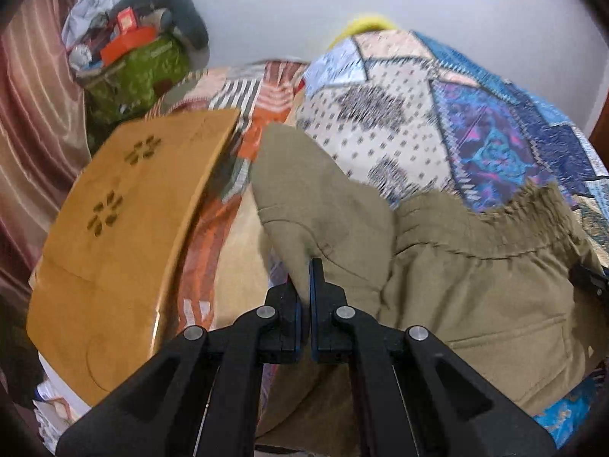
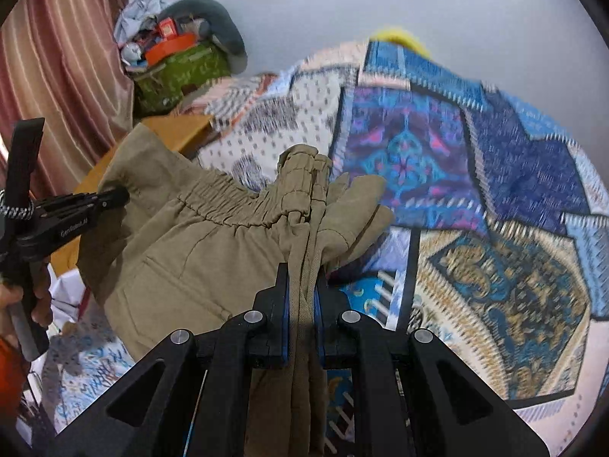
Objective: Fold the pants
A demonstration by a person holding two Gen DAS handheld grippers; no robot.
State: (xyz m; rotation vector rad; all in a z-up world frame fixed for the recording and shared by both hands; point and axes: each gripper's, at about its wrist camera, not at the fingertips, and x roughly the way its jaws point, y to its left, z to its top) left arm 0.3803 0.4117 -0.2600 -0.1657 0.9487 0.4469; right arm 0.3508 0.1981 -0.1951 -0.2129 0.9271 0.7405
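While both hold the khaki cotton pants above patchwork quilt, left gripper clenched on fabric edge, right gripper clamps bunched waistband; wooden tray at 9 o'clk.

One pair of khaki pants hangs over the bed. Two grippers are up: the left gripper and the right gripper. One patchwork quilt covers the bed. One wooden lap table sits at the side, with two flower-shaped cutouts in its top. One green bag stands in the corner, one orange box on it. One curtain hangs there.
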